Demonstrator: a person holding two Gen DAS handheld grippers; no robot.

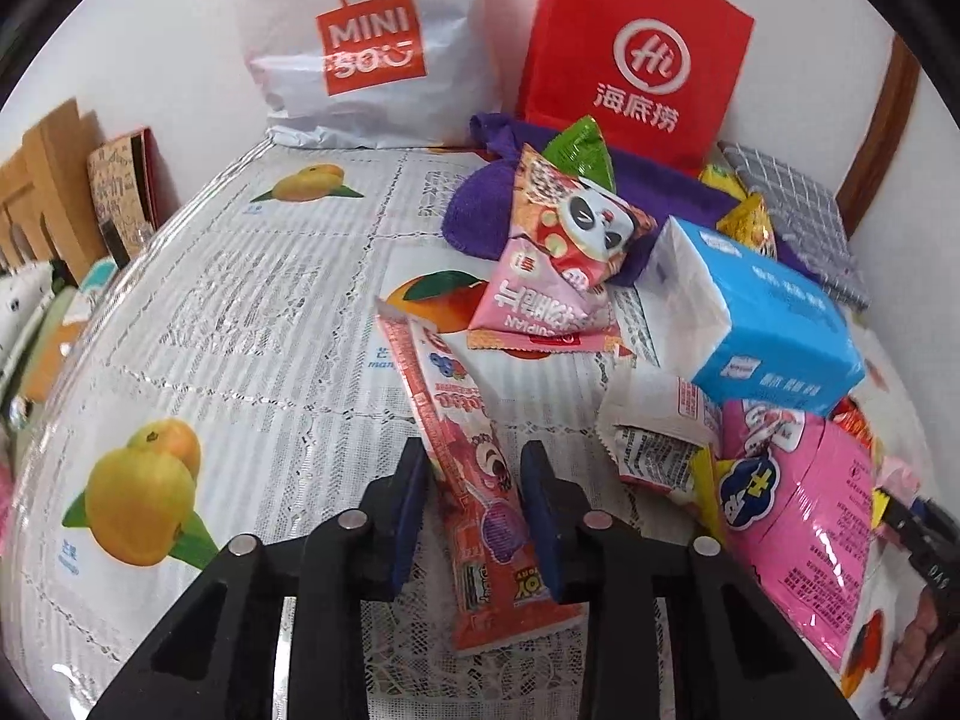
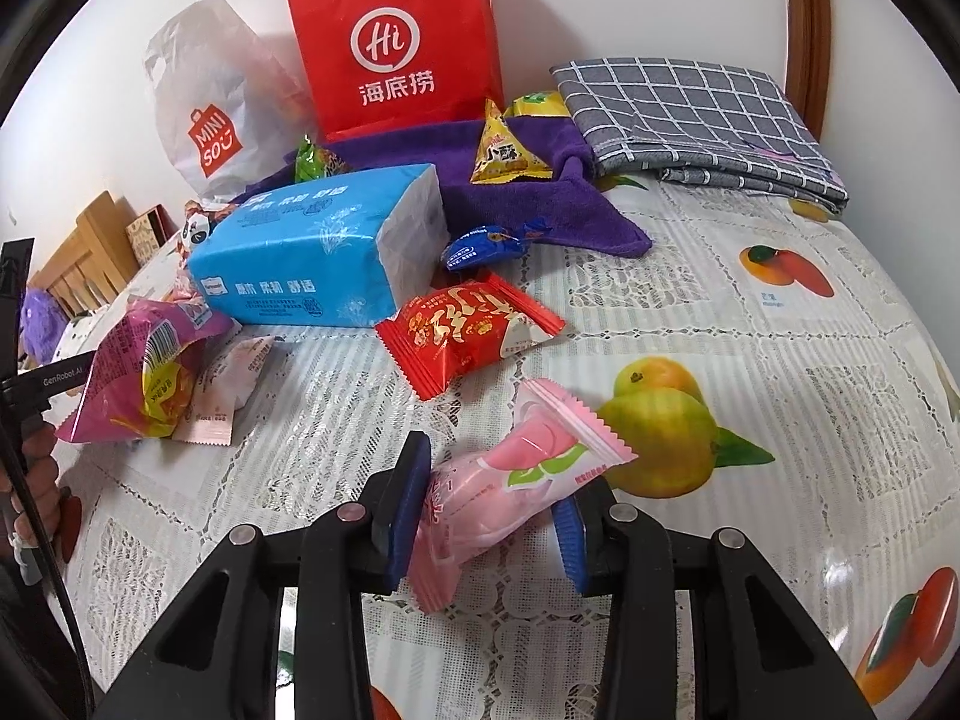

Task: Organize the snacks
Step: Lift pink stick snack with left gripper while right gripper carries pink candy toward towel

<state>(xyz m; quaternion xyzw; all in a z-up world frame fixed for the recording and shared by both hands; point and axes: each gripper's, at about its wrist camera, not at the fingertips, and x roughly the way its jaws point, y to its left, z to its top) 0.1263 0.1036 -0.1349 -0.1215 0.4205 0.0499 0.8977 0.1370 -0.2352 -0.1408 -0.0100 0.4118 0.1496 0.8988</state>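
The red paper bag [image 2: 399, 42] stands upright, contents hidden. The left gripper [image 1: 474, 516] clamps a long red snack stick [image 1: 462, 450]; the right gripper [image 2: 498, 516] clamps a pink snack packet [image 2: 510, 480]. Open tablecloth [image 1: 240, 330] lies left.

A glossy clear plastic sheet [image 2: 780, 360] over white lace cloth covers the table, catching glare. The long red snack sachet [image 1: 465, 468], pink peach-print candy wrapper [image 2: 498, 498] and blue tissue pack [image 2: 318, 258] are shiny, crinkled plastic film. The red paper bag [image 2: 396, 42] looks matt, the purple towel [image 2: 516, 192] fuzzy, the grey checked cloth [image 2: 690, 114] smooth-woven.
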